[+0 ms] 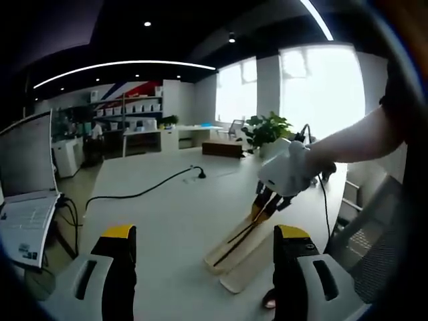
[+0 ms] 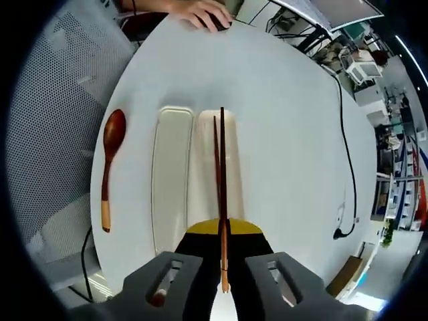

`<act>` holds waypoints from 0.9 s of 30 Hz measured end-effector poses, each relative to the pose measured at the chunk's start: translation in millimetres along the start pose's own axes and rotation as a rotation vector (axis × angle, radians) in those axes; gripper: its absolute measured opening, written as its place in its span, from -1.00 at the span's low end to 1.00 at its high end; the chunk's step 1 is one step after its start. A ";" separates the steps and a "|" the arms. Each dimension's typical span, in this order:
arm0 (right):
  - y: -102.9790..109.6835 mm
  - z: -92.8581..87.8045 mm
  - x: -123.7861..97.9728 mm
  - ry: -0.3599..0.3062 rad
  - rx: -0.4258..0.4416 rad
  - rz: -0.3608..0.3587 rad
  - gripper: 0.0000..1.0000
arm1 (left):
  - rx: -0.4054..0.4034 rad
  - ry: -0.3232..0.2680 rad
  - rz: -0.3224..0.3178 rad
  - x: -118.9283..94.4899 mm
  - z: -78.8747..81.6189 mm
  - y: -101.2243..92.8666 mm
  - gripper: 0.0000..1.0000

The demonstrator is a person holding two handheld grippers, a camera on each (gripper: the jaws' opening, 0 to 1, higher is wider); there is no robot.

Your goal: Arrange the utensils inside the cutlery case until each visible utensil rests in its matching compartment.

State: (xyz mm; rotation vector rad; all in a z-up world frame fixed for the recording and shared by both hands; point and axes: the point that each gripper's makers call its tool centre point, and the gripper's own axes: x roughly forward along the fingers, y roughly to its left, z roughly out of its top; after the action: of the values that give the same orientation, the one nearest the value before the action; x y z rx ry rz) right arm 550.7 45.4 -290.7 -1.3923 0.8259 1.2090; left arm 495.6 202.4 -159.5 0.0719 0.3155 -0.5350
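Note:
A pair of dark wooden chopsticks is pinched at its near end by my right gripper. They point away over the right half of the cream cutlery case, which lies open as two long trays side by side. Whether their tips touch the tray I cannot tell. A wooden spoon lies on the white table left of the case. In the left gripper view, my left gripper stands open above the table, short of the case. The right gripper holds the chopsticks there.
A black cable runs across the round white table. A laptop stands at the left edge. A mesh chair sits beyond the table's rim near the spoon. A person's hand rests at the far edge.

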 end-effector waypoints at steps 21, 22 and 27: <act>2.6 9.9 38.0 0.034 -0.077 0.052 -1.00 | -0.012 0.018 -0.001 1.4 -3.9 1.2 0.73; 2.5 10.1 38.7 0.034 -0.079 0.051 -1.00 | -0.012 0.019 -0.001 1.6 -4.1 1.3 0.73; 4.5 10.4 45.9 0.036 -0.090 0.062 -1.00 | -0.012 0.022 0.001 2.1 -4.7 2.4 0.73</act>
State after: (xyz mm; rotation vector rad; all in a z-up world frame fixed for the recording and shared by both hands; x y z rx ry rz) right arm 555.5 60.8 -335.1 -1.4745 0.8545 1.2858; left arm 497.2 204.1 -164.6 0.0666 0.3400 -0.5313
